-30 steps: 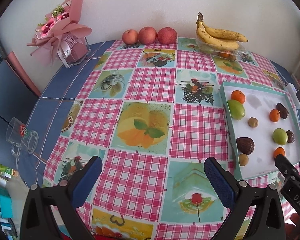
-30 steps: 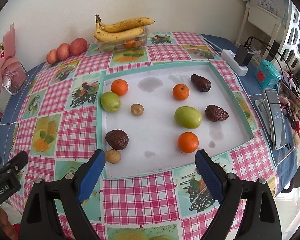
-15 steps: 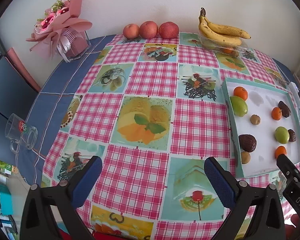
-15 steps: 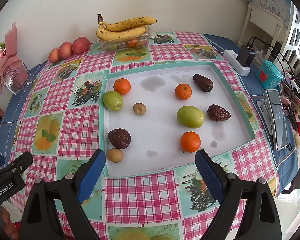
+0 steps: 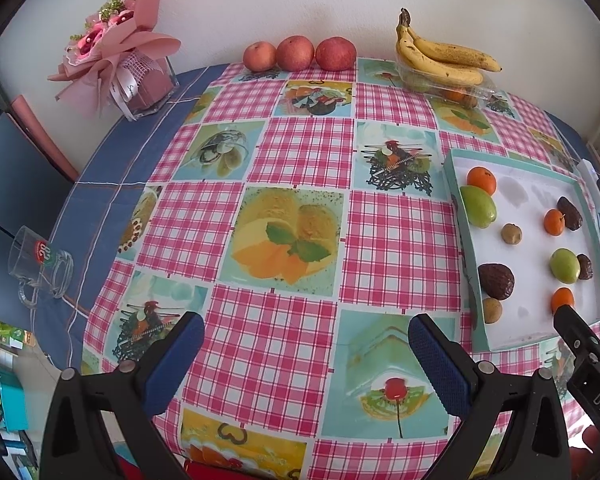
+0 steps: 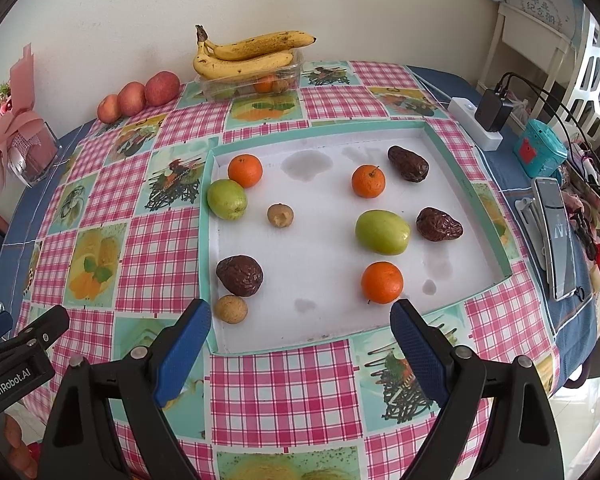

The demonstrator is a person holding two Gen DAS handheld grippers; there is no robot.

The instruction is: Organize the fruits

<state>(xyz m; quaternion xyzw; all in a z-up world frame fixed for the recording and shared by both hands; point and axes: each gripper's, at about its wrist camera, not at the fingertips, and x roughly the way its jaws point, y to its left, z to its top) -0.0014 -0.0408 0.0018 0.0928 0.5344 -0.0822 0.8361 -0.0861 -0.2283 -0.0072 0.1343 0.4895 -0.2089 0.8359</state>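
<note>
Left tool [image 5: 306, 354] and right tool [image 6: 300, 340] were both spread apart, empty, near the tray [image 6: 204, 240] of fruit.

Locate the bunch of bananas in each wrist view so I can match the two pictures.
Left wrist view: bananas at top right, by the wall, on a clear plastic box.
Right wrist view: bananas at top centre, on the same box.
Shared landmark: three red apples, left of the bananas.
</note>
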